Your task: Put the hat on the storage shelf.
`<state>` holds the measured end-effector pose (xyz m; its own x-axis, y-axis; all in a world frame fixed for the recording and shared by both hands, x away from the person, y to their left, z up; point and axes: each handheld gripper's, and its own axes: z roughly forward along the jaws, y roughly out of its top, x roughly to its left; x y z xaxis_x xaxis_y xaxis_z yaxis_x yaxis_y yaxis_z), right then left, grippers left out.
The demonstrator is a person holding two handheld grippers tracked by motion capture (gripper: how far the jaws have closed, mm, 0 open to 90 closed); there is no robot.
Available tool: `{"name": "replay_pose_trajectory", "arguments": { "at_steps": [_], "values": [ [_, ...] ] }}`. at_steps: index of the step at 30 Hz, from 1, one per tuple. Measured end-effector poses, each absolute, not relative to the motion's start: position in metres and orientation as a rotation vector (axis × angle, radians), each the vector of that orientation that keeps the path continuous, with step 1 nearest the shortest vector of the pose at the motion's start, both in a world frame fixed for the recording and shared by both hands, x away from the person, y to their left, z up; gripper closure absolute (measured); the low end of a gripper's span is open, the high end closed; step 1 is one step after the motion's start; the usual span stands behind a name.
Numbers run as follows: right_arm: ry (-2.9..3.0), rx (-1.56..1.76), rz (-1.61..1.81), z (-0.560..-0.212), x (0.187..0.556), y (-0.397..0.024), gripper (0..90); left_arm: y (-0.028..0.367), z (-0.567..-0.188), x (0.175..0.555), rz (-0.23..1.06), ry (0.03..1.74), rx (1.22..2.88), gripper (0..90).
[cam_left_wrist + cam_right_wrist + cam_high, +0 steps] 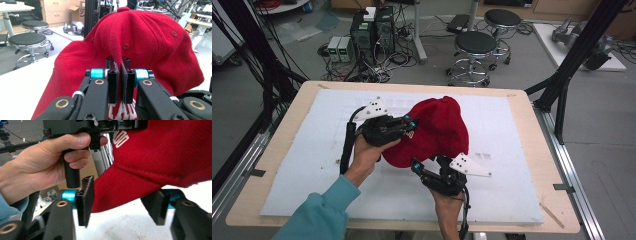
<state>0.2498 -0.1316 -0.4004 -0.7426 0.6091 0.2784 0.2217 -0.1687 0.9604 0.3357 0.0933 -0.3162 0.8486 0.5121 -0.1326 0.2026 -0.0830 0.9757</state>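
The left gripper (119,75) is pinching a red cap (437,131) above a white foam board (312,165); the right gripper (120,205) is gaping around the cap's brim, not pressing it.

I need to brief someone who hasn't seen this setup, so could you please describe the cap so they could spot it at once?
Start at the wooden table with the white foam sheet on it. Near the sheet's middle, between the two hand-held grippers, is the cap. It is the one soft, bright red thing there, with white embroidered lettering, and the left gripper is pinching it.
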Motion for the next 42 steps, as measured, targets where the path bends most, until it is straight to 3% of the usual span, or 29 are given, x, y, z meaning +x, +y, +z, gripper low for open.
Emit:
{"name": "replay_pose_trajectory", "arguments": {
  "at_steps": [6,17,31,33,36,38,40,42],
  "values": [
    [1.824,0.988,2.003,-0.401,0.251,-0.134,56.6,0.091,-0.317,0.334,0.278,0.551,1.666,86.0],
    [1.877,1.011,2.089,-0.399,0.254,-0.140,82.5,0.088,-0.320,0.333,0.264,0.516,1.676,86.0],
    [1.888,1.033,2.077,-0.398,0.252,-0.142,85.4,0.088,-0.321,0.333,0.252,0.501,1.670,82.4],
    [1.890,1.045,2.060,-0.398,0.252,-0.143,85.3,0.087,-0.322,0.333,0.251,0.497,1.669,75.3],
    [1.893,1.052,2.054,-0.399,0.252,-0.144,85.4,0.087,-0.323,0.334,0.239,0.536,1.687,38.7],
    [1.894,1.055,2.050,-0.399,0.252,-0.145,85.4,0.087,-0.324,0.336,0.211,0.573,1.706,25.0],
    [1.896,1.057,2.039,-0.399,0.252,-0.145,85.4,0.089,-0.324,0.336,0.213,0.573,1.719,14.8],
    [1.896,1.058,2.032,-0.399,0.252,-0.146,85.4,0.092,-0.323,0.336,0.220,0.575,1.709,14.6]
  ]
}}
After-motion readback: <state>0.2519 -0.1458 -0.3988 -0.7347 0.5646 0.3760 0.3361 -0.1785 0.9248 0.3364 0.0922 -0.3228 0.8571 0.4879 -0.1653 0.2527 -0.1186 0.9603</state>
